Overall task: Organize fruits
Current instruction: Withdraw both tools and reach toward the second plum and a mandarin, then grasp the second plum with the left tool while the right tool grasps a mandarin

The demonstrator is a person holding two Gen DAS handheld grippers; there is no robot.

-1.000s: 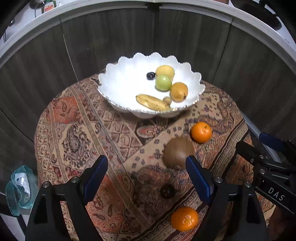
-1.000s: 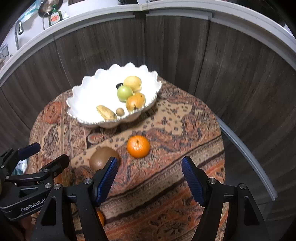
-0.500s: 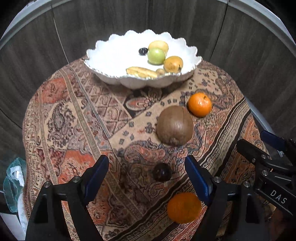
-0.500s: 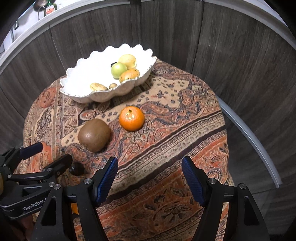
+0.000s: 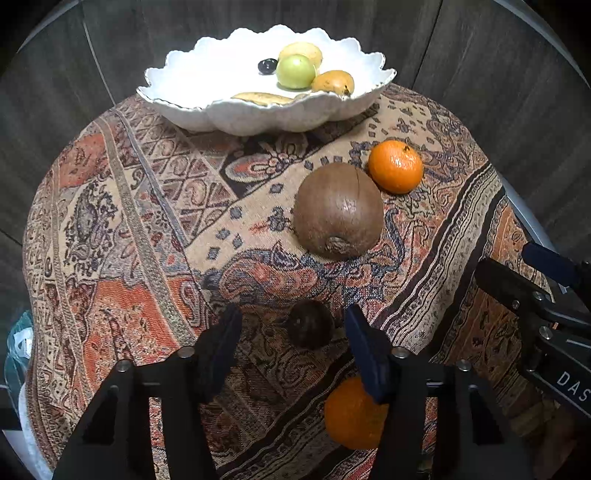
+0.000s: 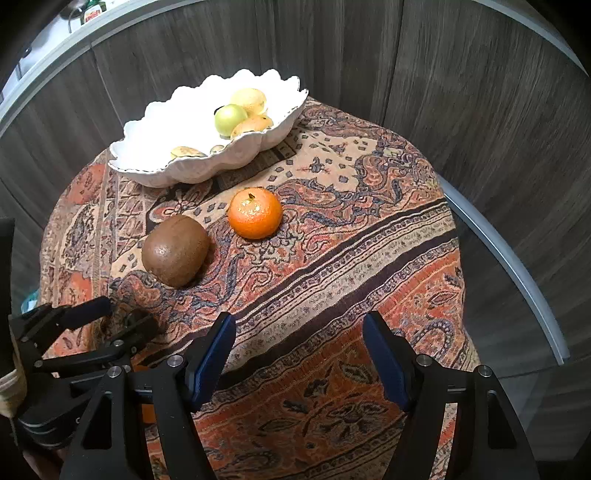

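On the cloth-covered desk [image 5: 122, 229], short of the white bowl [image 5: 229, 118]: one small dark fruit [image 5: 309, 324], bracketed untouched by the left tool [image 5: 293, 334], jaws just narrowing for pickup; right tool [image 6: 299, 354] wide, empty.

– What kind of place is this?

– It looks like a home. A small round table wears a patterned orange and brown woven cloth [image 5: 122, 229]. A white wavy-edged china bowl [image 5: 258, 118] holds fruit.

– What is behind it?

– Dark grey wooden wall panels [image 6: 461, 110]. Far up in the corner there is a white counter with a small green-labelled bottle [image 6: 91, 6].
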